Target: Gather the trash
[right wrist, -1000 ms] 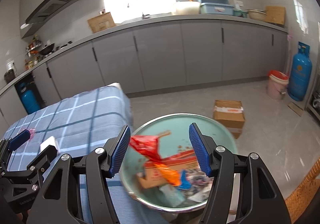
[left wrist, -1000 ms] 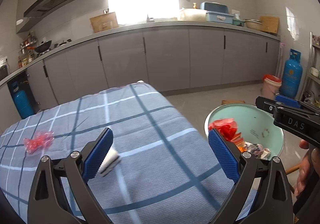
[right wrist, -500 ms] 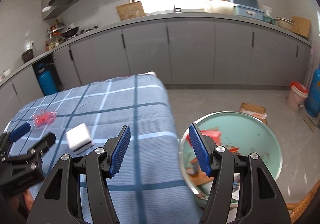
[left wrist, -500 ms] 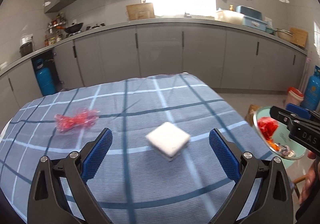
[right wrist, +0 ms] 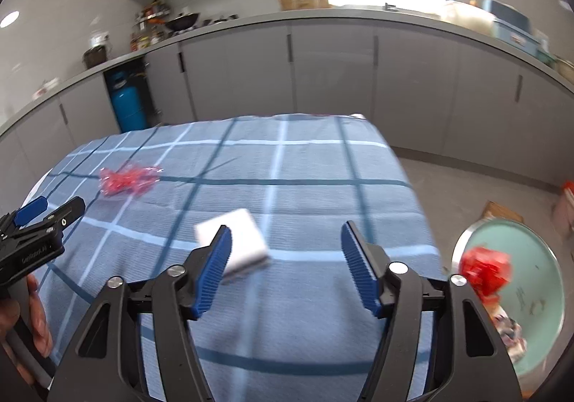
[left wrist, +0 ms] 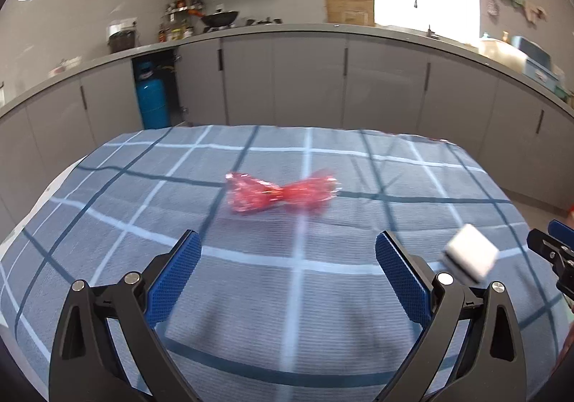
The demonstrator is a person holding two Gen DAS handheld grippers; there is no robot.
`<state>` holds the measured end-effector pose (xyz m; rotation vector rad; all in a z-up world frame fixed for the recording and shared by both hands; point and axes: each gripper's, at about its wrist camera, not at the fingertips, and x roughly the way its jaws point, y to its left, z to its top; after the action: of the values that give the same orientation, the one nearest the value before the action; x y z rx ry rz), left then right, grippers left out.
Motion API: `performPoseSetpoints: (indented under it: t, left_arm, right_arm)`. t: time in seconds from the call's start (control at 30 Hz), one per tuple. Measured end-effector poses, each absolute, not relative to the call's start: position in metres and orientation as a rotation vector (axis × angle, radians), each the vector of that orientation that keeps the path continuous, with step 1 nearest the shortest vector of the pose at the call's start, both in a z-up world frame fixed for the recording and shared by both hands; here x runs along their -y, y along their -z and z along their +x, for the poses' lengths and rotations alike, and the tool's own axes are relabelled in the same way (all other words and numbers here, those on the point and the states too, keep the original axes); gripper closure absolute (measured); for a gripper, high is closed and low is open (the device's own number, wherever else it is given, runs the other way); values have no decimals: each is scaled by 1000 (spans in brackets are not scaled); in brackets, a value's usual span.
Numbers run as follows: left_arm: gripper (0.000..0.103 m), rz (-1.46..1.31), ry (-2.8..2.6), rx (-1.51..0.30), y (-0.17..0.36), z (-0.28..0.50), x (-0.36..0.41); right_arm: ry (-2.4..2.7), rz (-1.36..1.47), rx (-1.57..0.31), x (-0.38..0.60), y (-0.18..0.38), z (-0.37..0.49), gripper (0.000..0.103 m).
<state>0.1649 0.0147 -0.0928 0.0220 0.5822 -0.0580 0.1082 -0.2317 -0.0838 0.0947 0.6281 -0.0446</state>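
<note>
Trash on the desk comes down to two pieces from where I sit: a crumpled red wrapper lying toward the far middle of the blue checked cloth, and a white block nearer to me and to its right. Both rest flat on the cloth, well apart from each other.

My left gripper hangs above the near part of the desk with its fingers spread wide and nothing between them; the red wrapper sits beyond the gap, roughly on its centre line, and the white block shows just outside the right finger. I see no contact with either piece.

My right gripper is also over the near part of the cloth. Its fingers have just been opening, stand apart, and only bare cloth lies between them. The white block lies past the tip of its left finger, which covers part of it, so I cannot tell how near they really are. In that same view the left gripper reaches in from the left edge, held by a hand.

Off the desk's right edge, lower down, sits a pale green basin with red plastic and other scraps already in it.
</note>
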Motion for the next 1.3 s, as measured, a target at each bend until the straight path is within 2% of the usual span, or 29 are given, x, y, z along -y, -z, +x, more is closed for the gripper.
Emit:
performPoseSetpoints:
  t: [0.37,0.7,1.07,1.13,1.17,1.2,1.27,1.3]
  left_arm:
    - [5,-10,-17,-623,105,185,-59]
    - [5,46,16,-621,102,238,-54]
    - [6,33,74,-744,129,288,-45]
    - [11,35,78,-747,130,289,-45]
    - [19,33,87,-751,131,289,-44]
    - [26,28,97,-759,132,290,-44]
    - [34,18,107,-771,134,292,-46]
    - [43,12,117,-775,134,292,-46]
  right_arm:
    - [-25,58,-689,193,102,148,34]
    - [-4,75,-696,197,114,155,34]
    - [2,40,-735,191,119,161,35]
    - [-3,33,-751,190,121,164,37]
    - [-6,37,-762,190,123,166,42]
    - [-6,42,-770,191,124,167,43]
    - [-8,50,-773,192,124,167,45]
    - [-9,50,-772,192,124,166,45]
